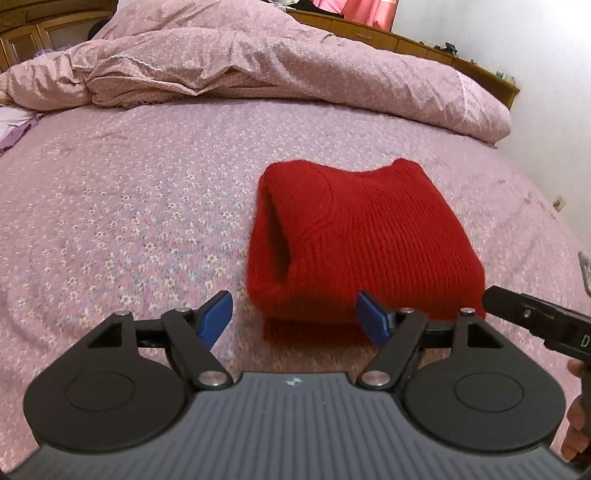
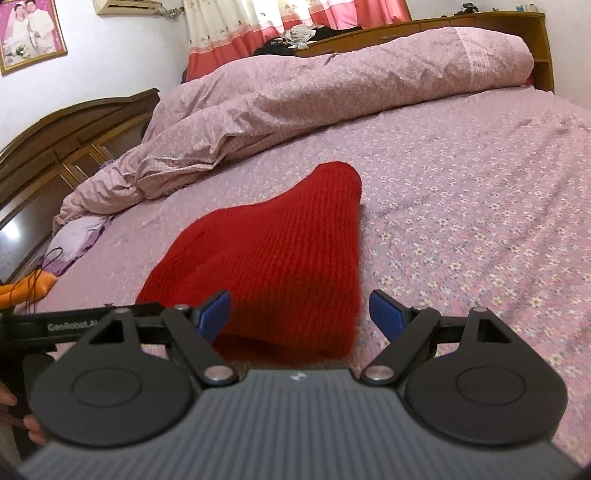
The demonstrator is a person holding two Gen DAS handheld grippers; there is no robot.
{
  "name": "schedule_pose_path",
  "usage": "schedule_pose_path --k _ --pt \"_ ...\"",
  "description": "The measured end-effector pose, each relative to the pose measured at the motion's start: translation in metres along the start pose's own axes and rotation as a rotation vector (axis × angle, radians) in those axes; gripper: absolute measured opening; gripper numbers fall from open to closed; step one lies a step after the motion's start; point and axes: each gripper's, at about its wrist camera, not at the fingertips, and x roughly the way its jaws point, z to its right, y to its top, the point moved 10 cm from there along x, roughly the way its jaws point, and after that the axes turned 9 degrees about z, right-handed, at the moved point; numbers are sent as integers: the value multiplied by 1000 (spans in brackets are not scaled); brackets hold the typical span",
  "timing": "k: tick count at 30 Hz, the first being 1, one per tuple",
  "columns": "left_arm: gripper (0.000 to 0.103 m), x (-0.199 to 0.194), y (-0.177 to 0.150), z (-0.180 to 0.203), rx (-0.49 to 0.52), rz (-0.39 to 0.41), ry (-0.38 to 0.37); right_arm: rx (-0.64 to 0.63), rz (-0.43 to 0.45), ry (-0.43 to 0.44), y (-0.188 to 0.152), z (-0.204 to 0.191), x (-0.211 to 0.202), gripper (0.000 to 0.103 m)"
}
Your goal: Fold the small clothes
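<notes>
Sweater [image 1: 362, 236], red knit, folded, mid-bed [image 1: 129, 192], lying just ahead between left tongs [image 1: 299, 317] and right tongs [image 2: 299, 314], both released and empty, about equally near.

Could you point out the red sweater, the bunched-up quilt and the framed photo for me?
red sweater [image 1: 369, 236], left wrist view, ribbed top face.
quilt [image 1: 229, 62], left wrist view, crumpled middle.
framed photo [image 2: 31, 31], right wrist view, pink centre.

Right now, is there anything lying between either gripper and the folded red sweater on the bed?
Nothing visible. The red sweater lies folded on the flowered bedsheet directly ahead of the left gripper and the right gripper, both with jaws open. The bunched duvet sits beyond the sweater, out of the way.
</notes>
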Motion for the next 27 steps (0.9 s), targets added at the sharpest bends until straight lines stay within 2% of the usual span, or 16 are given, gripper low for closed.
schedule_pose_path --k 14,27 --pt "80 2 -32 11 24 -69 56 -18 -77 -32 -37 -7 -5 84" --pt "80 17 -49 10 37 -121 81 -32 -118 -48 -53 -8 3 83"
